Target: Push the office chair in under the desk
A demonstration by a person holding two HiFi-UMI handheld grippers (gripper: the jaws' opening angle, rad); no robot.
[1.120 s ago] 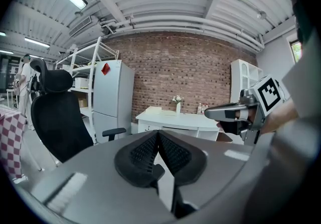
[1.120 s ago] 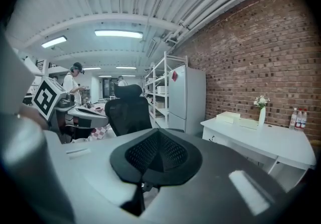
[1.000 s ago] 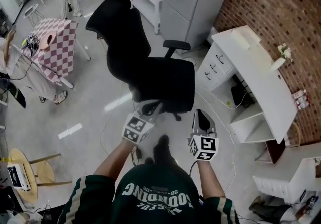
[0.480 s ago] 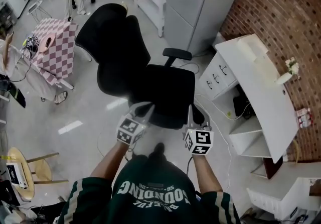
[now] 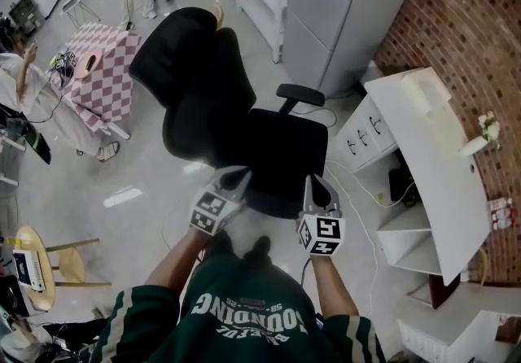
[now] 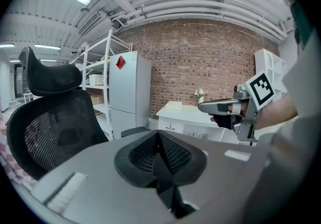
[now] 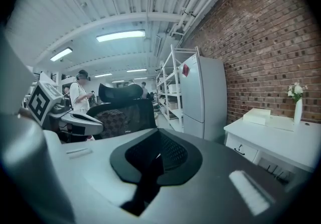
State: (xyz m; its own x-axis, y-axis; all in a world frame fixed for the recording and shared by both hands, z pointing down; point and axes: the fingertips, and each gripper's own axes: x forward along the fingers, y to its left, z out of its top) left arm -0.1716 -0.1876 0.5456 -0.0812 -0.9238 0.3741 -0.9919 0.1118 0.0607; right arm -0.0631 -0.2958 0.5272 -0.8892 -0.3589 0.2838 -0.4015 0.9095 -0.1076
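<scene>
The black office chair stands in the middle of the floor, its seat (image 5: 281,150) toward me and its mesh back (image 5: 199,85) on the far left side. The white desk (image 5: 440,150) runs along the brick wall at the right, apart from the chair. My left gripper (image 5: 238,177) is shut and empty, with its tip at the seat's near left edge. My right gripper (image 5: 313,184) is also shut and empty, at the near right edge. I cannot tell whether either tip touches the seat. The left gripper view shows the chair back (image 6: 50,127) and the desk (image 6: 190,112).
A white drawer unit (image 5: 366,135) sits under the desk's far end, with cables on the floor beside it. A tall grey cabinet (image 5: 342,11) stands behind the chair. A checkered box (image 5: 102,68) and people are at the far left. A wooden stool (image 5: 37,268) stands at the near left.
Both grippers have come forward with the person's step. The right tip now overlaps the seat's near edge instead of standing beside it. The chair keeps about the same distance from the desk.
</scene>
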